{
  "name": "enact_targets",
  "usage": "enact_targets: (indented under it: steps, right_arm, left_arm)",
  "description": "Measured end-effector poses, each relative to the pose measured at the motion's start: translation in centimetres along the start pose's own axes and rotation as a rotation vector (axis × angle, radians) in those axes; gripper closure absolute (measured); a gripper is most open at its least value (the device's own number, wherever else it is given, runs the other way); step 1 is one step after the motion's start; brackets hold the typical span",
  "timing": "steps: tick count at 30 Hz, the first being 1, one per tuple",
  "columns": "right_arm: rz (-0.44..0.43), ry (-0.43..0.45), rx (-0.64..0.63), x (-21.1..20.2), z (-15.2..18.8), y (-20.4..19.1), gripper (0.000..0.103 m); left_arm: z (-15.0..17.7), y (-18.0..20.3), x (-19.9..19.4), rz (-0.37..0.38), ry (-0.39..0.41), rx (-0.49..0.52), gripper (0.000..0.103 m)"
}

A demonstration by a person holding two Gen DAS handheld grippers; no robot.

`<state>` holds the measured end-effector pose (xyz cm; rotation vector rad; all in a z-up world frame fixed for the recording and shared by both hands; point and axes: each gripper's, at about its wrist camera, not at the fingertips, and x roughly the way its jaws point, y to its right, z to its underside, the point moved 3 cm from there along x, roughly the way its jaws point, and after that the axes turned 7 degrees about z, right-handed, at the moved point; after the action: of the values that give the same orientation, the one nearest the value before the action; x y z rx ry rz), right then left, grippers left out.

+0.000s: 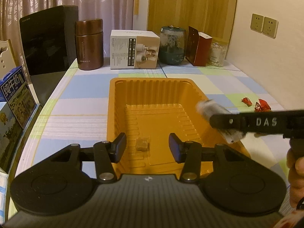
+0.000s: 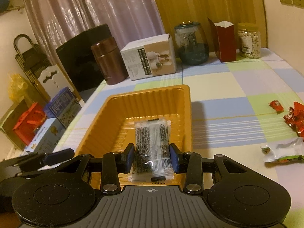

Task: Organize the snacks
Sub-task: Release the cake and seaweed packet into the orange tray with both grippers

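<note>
Right tool (image 1: 218, 121) marked "DAS"

"DAS" (embossed) on right tongs (image 1: 218, 121)

The left gripper (image 1: 147, 148) sits at the bottom centre of the frame, jaws apart over an orange tray (image 1: 114, 114) on a checked tablecloth (image 1: 85, 87). A small brown snack (image 1: 142, 144) lies on the tray floor between the fingers, untouched by either. From the right edge the right gripper (image 1: 218, 121) reaches over the tray's right rim with a blurred pale packet (image 1: 206, 107). Red wrappers (image 1: 262, 105) lie at right. Along the back stand a black box (image 1: 47, 39), brown flask (image 1: 89, 45), white carton (image 1: 133, 49), glass jar (image 1: 172, 45), red box (image 1: 198, 47) and nut jar (image 1: 217, 53).
</note>
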<state>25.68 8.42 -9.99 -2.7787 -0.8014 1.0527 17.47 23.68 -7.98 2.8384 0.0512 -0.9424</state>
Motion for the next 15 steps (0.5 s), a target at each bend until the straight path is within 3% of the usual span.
enact_targets:
  steps: [2,4,10,15]
  right_arm:
    - [-0.036,0.026,0.017,-0.2,-0.3,0.2,0.06]
    - [-0.037,0.054,0.032,-0.8,-0.6,0.5,0.034]
    - [0.016,0.093,0.071,-3.4,-0.3,2.7,0.034]
    - [0.123,0.1,0.079,-6.2,1.8,6.0,0.034]
  left_arm:
    - [0.1,0.0,0.0,-0.001,-0.001,0.001,0.058]
    - [0.1,0.1,-0.1,-0.002,-0.003,0.004,0.058]
    - [0.3,0.8,-0.3,0.01,0.002,0.015,0.055]
    - [0.1,2.8,-0.8,0.045,0.02,0.035,0.051]
